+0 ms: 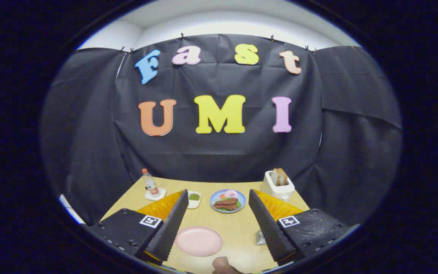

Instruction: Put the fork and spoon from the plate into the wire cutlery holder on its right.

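Note:
A pink plate (199,241) lies on the wooden table (238,228), below and between my fingers, and its surface looks bare. To its right a small shiny wire holder (259,238) peeks out from behind my right finger, mostly hidden. A brown rounded thing (222,264) sits at the near table edge; I cannot tell what it is. My gripper (218,193) is held well above the table, open, with nothing between the fingers.
Beyond the fingers stand a blue plate of food (227,201), a small white dish with green filling (194,198), a bottle on a coaster (150,184) at the far left and a white toaster with bread (278,184) at the far right.

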A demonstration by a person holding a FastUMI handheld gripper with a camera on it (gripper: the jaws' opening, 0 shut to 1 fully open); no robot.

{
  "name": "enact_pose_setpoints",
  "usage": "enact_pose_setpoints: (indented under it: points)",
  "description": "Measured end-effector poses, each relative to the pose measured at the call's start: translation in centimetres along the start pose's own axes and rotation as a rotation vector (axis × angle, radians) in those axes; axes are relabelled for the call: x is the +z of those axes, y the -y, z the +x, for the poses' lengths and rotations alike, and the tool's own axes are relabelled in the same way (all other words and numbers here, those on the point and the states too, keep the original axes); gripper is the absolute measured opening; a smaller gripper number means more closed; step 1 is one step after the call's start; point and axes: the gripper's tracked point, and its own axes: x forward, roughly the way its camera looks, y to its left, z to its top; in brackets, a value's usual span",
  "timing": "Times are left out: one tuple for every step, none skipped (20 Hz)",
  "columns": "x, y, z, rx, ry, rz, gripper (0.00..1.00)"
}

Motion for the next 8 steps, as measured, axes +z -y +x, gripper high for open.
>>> enact_pose_setpoints:
  points:
    - [0.1,-0.6,-0.6,0.006,0.011,0.003,0.95]
    - [0.0,-0.8,-0.8,0.002,0.023,0.006,0.95]
    - [-0.1,-0.9,-1.1,-0.011,0.028,0.003,0.95]
    - [-0.2,-0.8,-1.2,-0.032,0.041,-0.003,0.95]
    - [0.1,-0.9,-1.5,-0.045,0.061,-0.008,0.95]
    - [0.7,-1.4,-1.9,-0.042,0.087,-0.004,0.95]
    - [1.4,-1.8,-2.3,-0.035,0.11,0.006,0.95]
    - [1.9,-2.0,-2.7,-0.03,0.13,0.011,0.95]
